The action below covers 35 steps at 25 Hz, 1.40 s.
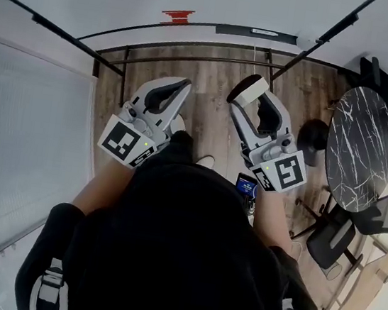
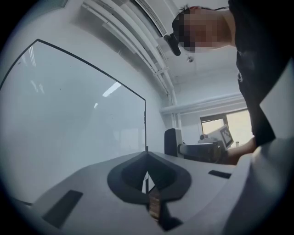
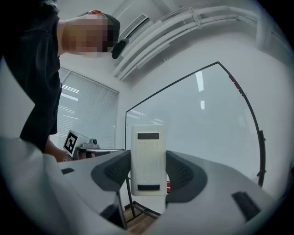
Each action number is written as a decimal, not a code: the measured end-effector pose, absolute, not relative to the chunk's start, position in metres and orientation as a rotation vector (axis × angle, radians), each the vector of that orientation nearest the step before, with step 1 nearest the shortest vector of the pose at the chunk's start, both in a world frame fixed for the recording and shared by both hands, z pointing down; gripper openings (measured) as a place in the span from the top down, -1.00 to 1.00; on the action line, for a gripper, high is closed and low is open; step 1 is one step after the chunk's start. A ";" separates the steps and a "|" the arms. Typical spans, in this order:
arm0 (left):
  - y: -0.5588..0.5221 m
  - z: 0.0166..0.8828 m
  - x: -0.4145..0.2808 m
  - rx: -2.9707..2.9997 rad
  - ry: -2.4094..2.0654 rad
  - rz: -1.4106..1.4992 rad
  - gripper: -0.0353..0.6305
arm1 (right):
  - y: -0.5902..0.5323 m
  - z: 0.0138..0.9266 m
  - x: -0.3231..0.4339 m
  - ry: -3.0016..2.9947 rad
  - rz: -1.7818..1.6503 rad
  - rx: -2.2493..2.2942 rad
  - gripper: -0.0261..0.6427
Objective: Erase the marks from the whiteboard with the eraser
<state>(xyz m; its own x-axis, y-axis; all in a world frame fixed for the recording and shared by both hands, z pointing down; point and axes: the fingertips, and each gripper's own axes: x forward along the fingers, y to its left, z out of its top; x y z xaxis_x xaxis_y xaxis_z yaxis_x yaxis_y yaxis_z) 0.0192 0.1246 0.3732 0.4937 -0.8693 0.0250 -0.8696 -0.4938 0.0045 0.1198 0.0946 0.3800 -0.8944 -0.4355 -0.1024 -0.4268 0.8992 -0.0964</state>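
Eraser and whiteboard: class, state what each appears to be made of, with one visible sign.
Eraser: likely matte white plastic, judging by its smooth moulded casing with dark inset strips. Whiteboard: probably a glossy coated panel or glass, since bright streaks reflect in it.

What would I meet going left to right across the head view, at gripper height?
Window blinds → left gripper, shut → right gripper holding the eraser → round black marble table.

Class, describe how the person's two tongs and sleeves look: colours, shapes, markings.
The left tongs and right tongs: light grey shells, dark grey padded inner faces, each with a white cube bearing black square markers. The person wears a black short-sleeved top.
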 end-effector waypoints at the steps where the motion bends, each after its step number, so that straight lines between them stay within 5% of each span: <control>1: 0.123 0.373 0.020 2.698 -1.573 0.029 0.88 | 0.093 0.379 0.122 2.939 -0.111 -0.678 0.21; 19: 0.044 0.361 -0.017 2.724 -1.516 -0.015 0.88 | 0.032 0.371 0.094 2.962 -0.035 -0.797 0.21; 35: -0.065 0.336 -0.102 2.841 -1.333 -0.053 0.88 | -0.075 0.340 -0.003 2.917 0.043 -1.062 0.21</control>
<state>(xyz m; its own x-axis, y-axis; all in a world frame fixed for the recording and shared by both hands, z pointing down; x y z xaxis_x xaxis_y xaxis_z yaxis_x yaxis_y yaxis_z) -0.1025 -0.0646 0.3362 0.6389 -0.7687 -0.0292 -0.7686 -0.6395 0.0170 -0.0032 -0.0745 0.3400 -0.7655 -0.6419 -0.0446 -0.6429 0.7658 0.0129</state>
